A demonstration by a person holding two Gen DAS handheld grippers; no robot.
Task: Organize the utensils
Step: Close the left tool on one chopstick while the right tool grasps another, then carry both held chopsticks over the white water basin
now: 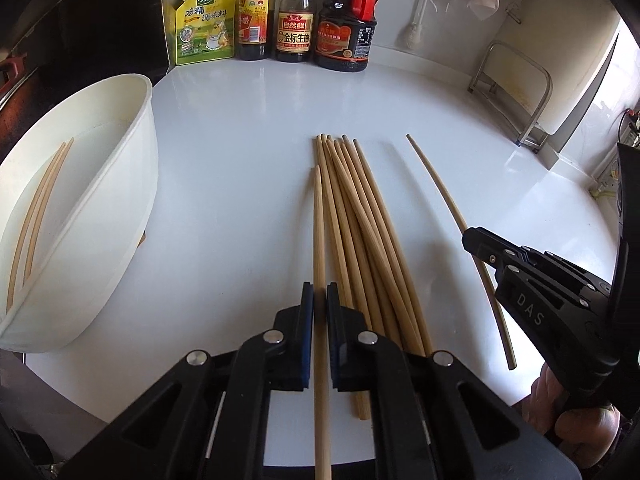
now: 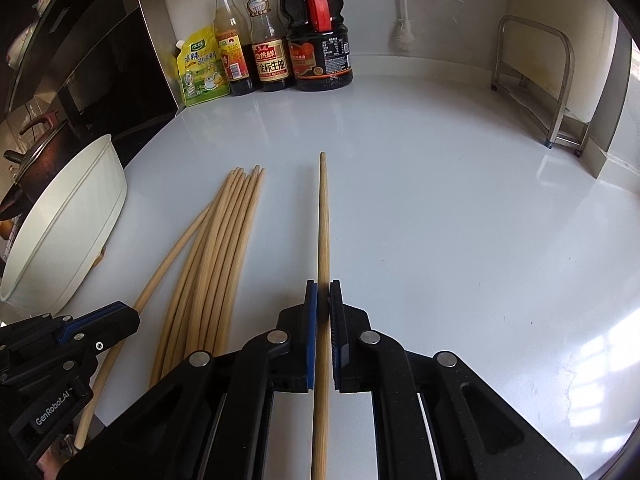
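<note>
Several wooden chopsticks (image 1: 360,240) lie bundled on the white counter; the bundle also shows in the right wrist view (image 2: 218,264). My left gripper (image 1: 320,300) is shut on one chopstick (image 1: 319,220) at the bundle's left side. My right gripper (image 2: 323,296) is shut on a separate chopstick (image 2: 323,208), which also shows in the left wrist view (image 1: 440,192) to the right of the bundle. A white tub (image 1: 100,184) lies tipped on its side at the left with two chopsticks (image 1: 36,208) inside; it also shows in the right wrist view (image 2: 68,224).
A yellow-green seasoning pouch (image 1: 204,26) and three sauce bottles (image 1: 296,16) stand along the back wall. A metal rack (image 2: 540,80) stands at the back right. A dark pot (image 2: 32,160) sits on the stove to the left.
</note>
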